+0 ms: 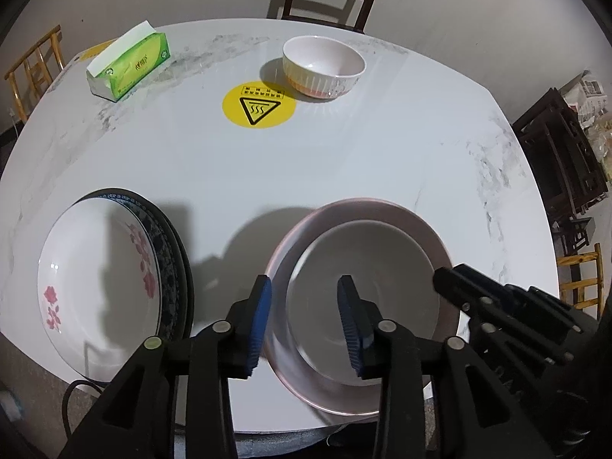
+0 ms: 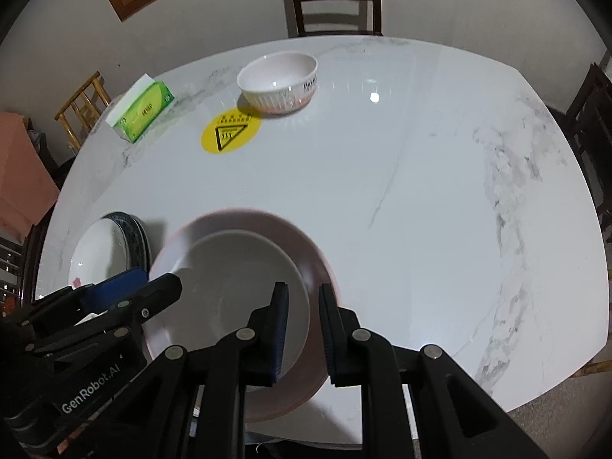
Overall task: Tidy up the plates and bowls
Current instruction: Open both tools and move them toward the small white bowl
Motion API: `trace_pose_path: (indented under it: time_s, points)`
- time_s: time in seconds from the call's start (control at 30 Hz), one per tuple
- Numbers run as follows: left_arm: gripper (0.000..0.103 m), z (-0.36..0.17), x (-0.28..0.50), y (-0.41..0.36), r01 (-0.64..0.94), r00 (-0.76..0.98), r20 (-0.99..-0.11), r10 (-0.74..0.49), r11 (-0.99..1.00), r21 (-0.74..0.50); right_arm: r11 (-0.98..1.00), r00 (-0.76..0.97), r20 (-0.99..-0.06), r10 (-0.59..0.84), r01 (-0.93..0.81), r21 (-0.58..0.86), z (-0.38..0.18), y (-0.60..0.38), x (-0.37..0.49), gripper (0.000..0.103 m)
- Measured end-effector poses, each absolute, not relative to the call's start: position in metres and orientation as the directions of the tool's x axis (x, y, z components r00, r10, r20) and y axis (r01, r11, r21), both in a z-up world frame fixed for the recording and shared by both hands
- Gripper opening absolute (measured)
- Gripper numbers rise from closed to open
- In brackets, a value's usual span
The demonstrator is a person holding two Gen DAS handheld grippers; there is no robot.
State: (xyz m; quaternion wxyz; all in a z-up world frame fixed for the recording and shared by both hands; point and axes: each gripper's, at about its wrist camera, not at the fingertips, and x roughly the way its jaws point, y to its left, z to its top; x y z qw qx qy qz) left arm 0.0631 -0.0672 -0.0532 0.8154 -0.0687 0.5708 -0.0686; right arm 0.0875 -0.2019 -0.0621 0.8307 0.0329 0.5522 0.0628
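Tools [image 1: 304,321] astride plate [image 1: 420,225], stack [image 1: 168,237] beside.

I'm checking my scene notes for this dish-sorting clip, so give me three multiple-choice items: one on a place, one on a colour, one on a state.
1. Where is the ribbed bowl?
A. on the floor
B. on the table, beside the yellow sticker
C. nested in another bowl

2. What colour is the tissue box?
A. red
B. black
C. green

3. How is the right hand-held gripper?
A. closed on the pink plate's rim
B. wide open, nothing between the pads
C. holding a cup

Answers: B, the bowl stands alone by the sticker; C, the box's sides are green; A, the pads sit close together astride the rim.
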Motion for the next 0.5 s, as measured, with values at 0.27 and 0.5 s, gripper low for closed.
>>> trace_pose_path:
  time_s: [0.27, 0.5]
  points:
    - [0.041, -0.039, 0.067, -0.065, 0.051, 0.406, -0.895, -0.185, 0.982, -0.18, 0.989, 0.407, -0.901, 0.148, -0.085, 0.124, -0.055, -0.206, 0.096, 0.017]
    - [0.043, -0.039, 0.08, -0.054, 0.021, 0.417, -0.896, -0.152, 0.987, -0.158, 0.985, 0.396, -0.903, 0.168, -0.111, 0.134, -0.055, -0.211, 0.11, 0.017]
